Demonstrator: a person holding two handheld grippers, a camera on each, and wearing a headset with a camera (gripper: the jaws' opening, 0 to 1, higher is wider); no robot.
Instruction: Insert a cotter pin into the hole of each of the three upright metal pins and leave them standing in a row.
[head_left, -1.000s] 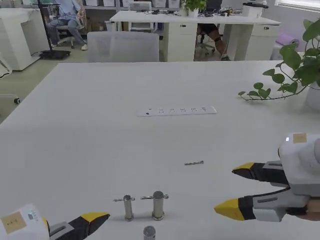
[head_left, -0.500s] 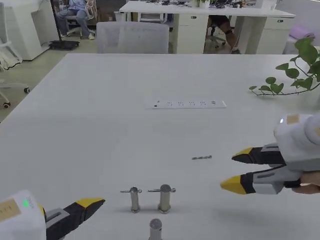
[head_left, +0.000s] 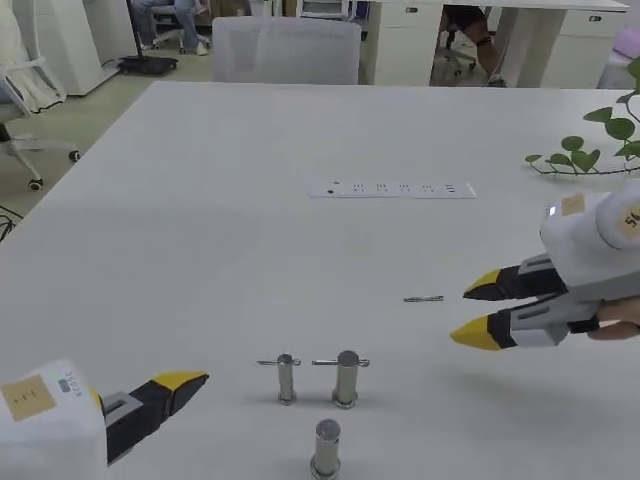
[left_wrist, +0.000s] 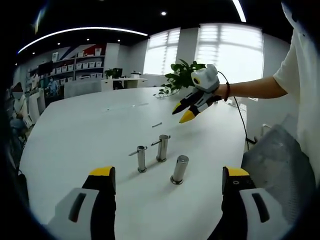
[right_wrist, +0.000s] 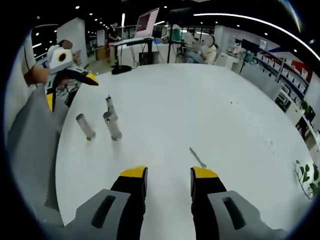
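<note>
Three upright metal pins stand near the table's front. The left pin (head_left: 287, 378) and the middle pin (head_left: 346, 377) each carry a cotter pin through the top. A third pin (head_left: 325, 447) stands bare in front of them. A loose cotter pin (head_left: 423, 298) lies flat further right. My right gripper (head_left: 462, 315) hovers open just right of it, holding nothing; the loose cotter pin (right_wrist: 197, 157) lies just ahead of the right gripper (right_wrist: 169, 172). My left gripper (head_left: 185, 385) is open wide at the bottom left. The bare pin (left_wrist: 179, 169) stands ahead of the left gripper (left_wrist: 169, 172).
A white power strip (head_left: 392, 189) lies flat at mid-table. A leafy plant (head_left: 590, 150) trails over the table's right edge. A grey chair (head_left: 285, 50) stands behind the far edge. Wide bare tabletop (head_left: 200, 230) stretches left of the pins.
The head camera has tipped down. My right gripper has come closer to the loose cotter pin. The left gripper and the three pins have kept their places.
</note>
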